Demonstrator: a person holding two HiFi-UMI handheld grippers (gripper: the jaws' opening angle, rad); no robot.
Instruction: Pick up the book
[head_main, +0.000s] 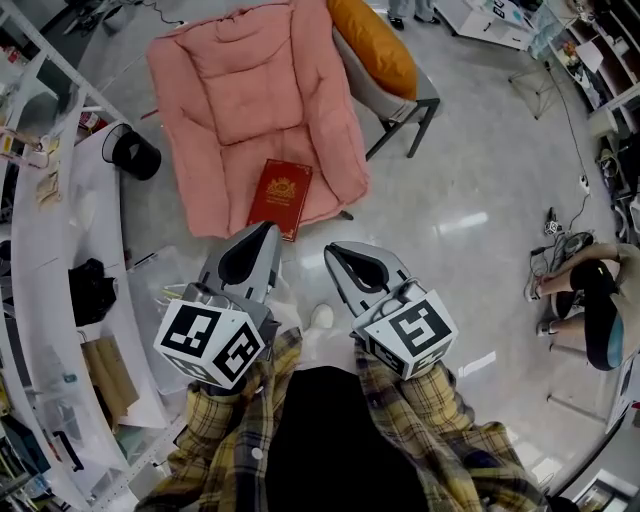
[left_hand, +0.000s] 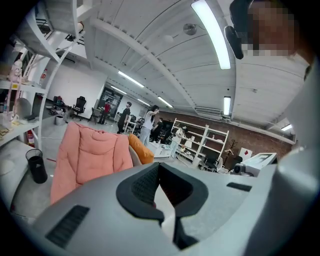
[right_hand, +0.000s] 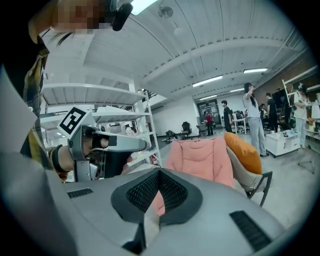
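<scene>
Far L, at 10 o'clock from where the person stands, a black bin (head_main: 135, 154) sits by the white shelving (head_main: 40, 260). L gripper (head_main: 262, 240): jaws pinched together, nothing in them, nose aimed at 12. Dead ahead, just past its tip, the red book (head_main: 281, 196) lies flat, cover up, on the front edge of the pink padded chair (head_main: 230, 90). Its near corner seems to hang over the seat lip. Looks a stiff hardback w/ glossy cover, prob. fairly heavy, may slip. Padding under it is soft, so I'd take that near edge, one jaw under, one on top, deep bite. R gripper (head_main: 340, 258): also closed tight & empty, book at its 11. Both need opening first. Orange cushion (head_main: 378, 42) at 1 o'clock.
</scene>
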